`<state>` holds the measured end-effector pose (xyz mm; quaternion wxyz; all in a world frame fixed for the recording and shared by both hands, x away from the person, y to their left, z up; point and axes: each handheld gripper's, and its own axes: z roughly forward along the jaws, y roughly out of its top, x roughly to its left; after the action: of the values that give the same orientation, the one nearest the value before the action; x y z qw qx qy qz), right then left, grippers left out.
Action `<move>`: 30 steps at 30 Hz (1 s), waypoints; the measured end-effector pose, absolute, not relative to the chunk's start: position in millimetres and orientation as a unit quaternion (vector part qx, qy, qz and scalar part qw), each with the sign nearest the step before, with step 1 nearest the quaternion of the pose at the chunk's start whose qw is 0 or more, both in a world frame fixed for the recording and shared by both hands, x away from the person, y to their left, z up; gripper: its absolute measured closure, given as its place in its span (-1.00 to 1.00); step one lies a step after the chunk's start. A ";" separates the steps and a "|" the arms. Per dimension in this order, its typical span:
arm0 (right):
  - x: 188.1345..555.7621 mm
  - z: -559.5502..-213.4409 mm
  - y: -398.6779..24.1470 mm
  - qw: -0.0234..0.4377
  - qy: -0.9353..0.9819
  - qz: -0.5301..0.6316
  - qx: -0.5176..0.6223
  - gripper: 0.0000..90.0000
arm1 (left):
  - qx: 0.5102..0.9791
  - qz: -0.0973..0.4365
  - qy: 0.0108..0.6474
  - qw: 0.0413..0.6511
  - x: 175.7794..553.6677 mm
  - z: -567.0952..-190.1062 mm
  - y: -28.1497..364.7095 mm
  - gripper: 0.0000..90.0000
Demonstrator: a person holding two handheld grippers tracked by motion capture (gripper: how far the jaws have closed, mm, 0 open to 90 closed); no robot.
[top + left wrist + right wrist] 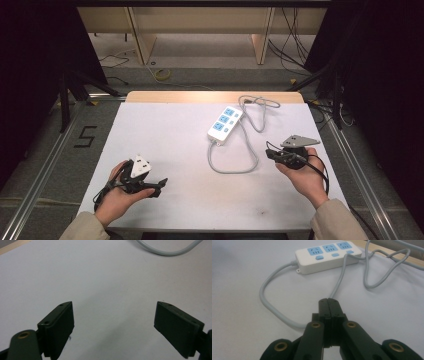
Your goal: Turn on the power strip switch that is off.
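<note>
The power strip [225, 125] lies mid-counter, long axis from 7 to 1 o'clock. It is at 11 o'clock from the right gripper [270, 153], the nearer one, jaws clenched on nothing. The left gripper [161, 185] has released jaws.

power strip [225, 124]: white body, light blue socket faces and switches
cable [235, 167]: pale grey
table [165, 145]: white top, pale wood strip at far edge
left gripper [159, 187]: black jaws
right gripper [270, 152]: black jaws, grey plate, brass-coloured pivots
</note>
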<state>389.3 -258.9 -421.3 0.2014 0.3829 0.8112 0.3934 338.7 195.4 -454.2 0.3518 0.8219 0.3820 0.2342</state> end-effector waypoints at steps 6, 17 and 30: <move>396.3 -420.8 -253.8 0.201 0.813 0.390 0.382 1.00 | 0.823 0.234 0.381 0.351 338.6 -454.0 195.5 -0.64; 407.5 -420.5 -246.0 0.198 0.816 0.388 0.380 1.00 | 0.823 0.235 0.380 0.350 338.5 -454.1 195.5 -0.64; 418.9 -420.9 -236.2 0.197 0.818 0.382 0.382 1.00 | 0.823 0.235 0.379 0.351 338.4 -454.2 195.1 -0.64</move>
<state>418.9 -236.2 -420.9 0.1975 0.3820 0.8179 0.3822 338.4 195.1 -454.2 0.3510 0.8234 0.3792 0.2345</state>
